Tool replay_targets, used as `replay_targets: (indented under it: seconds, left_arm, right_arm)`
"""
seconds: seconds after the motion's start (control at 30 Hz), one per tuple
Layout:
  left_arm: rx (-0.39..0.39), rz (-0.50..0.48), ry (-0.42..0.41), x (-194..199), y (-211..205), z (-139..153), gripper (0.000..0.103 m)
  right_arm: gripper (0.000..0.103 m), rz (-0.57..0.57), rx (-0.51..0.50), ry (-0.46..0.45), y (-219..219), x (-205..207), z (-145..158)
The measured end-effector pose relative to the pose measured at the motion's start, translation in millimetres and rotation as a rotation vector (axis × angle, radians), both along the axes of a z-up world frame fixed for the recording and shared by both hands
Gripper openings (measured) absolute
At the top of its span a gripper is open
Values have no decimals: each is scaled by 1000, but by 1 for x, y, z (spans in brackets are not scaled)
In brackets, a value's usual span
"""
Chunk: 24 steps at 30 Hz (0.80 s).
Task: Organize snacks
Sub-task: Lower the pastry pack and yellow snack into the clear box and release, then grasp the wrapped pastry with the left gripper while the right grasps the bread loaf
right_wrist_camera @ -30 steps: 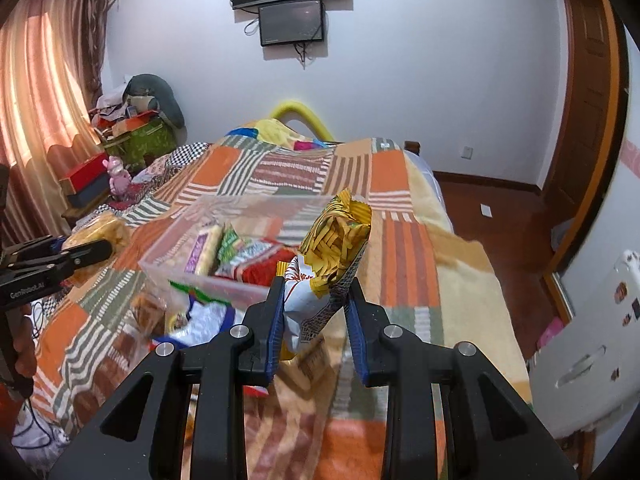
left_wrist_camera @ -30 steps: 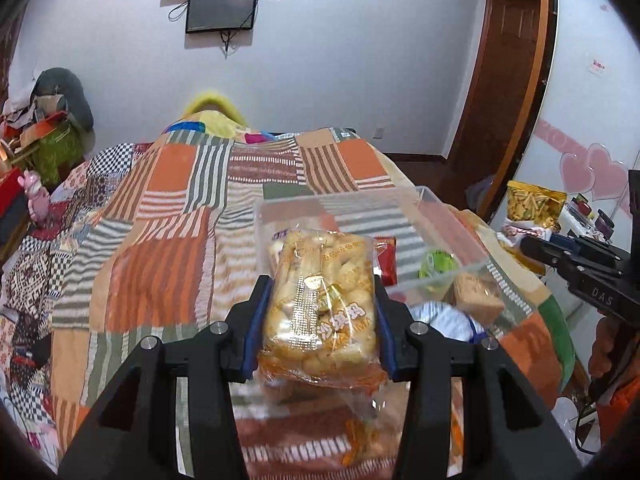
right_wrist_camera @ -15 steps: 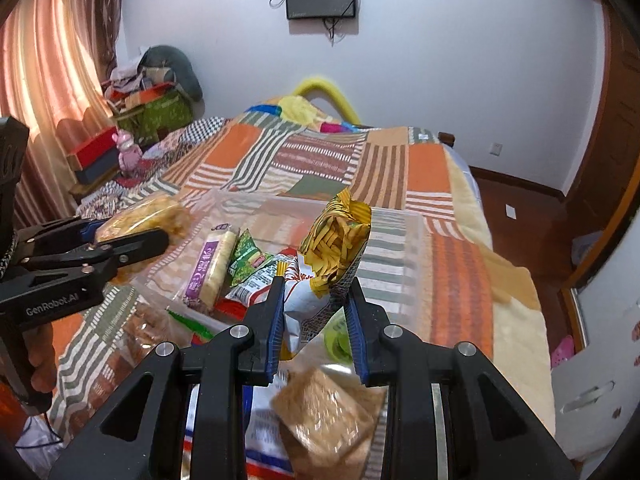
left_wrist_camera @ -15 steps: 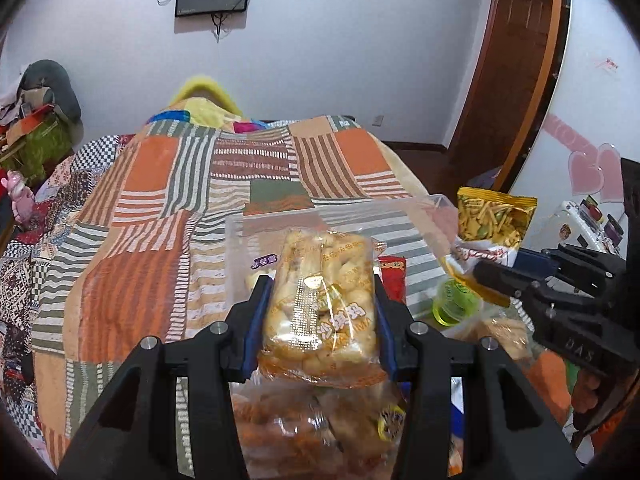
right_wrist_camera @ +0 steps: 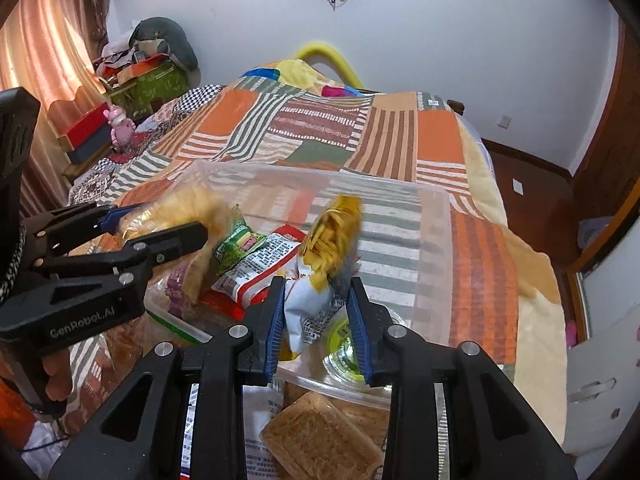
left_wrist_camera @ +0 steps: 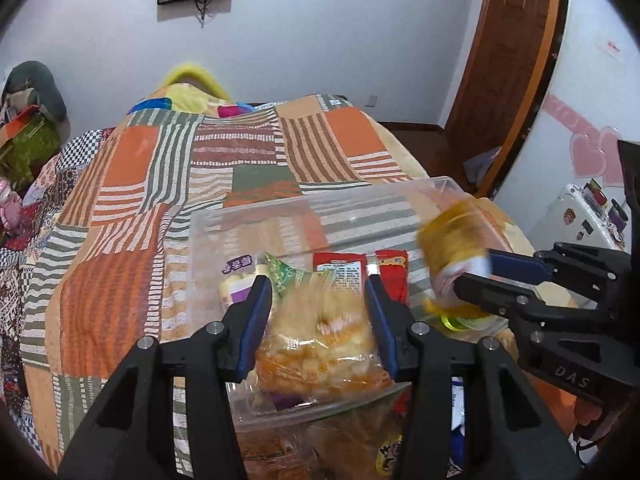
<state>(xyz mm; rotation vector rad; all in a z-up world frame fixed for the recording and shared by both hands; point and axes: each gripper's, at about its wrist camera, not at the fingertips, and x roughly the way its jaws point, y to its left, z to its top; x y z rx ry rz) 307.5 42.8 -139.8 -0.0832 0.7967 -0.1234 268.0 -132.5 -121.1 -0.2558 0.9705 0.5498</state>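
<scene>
Two grippers now hang over the clear plastic bin on the patchwork bedspread, where a second ago both were short of it and half a second ago only reaching its near edge.

Since then the left gripper has spread its blue-padded fingers; the clear bag of puffed snacks, earlier pinched tight and upright, now sits blurred between them with gaps at the sides, low inside the bin's near end. Whether a pad still touches it I cannot tell.

The right gripper has likewise opened wider than before. The yellow-and-white chip bag, formerly clamped, stands blurred between its fingers and leans slightly over the bin's right half; from the left wrist view the same bag shows as a yellow smear just ahead of the right gripper's tips.

Inside the bin lie a green packet, a red-and-white printed packet beside it, a purple-labelled pack at the left, and a green-lidded cup against the near wall under the right gripper.

Outside the bin, nearer the cameras, a brown cake in clear wrap rests on a white-and-blue bag.
</scene>
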Motion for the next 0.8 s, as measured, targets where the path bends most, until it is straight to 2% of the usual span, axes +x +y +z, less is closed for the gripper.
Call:
replay_targets:
  seconds: [0.27,0.43,0.6,0.8]
  left_arm:
    - [37,10,-53,-21,6,22,48]
    - [57,26,-58,-40,22,30,49]
    - [58,43,-31,-60,37,25,51]
    - [59,77,23,-82,55,5,57]
  right_arm:
    - [31,-8,27,-43,-9,-7,17]
    - [39,-16,47,-89,-20,-19,31]
    - [44,-36,77,-105,-34,-30,40]
    - [51,-61,89,-109,-44,-39,41]
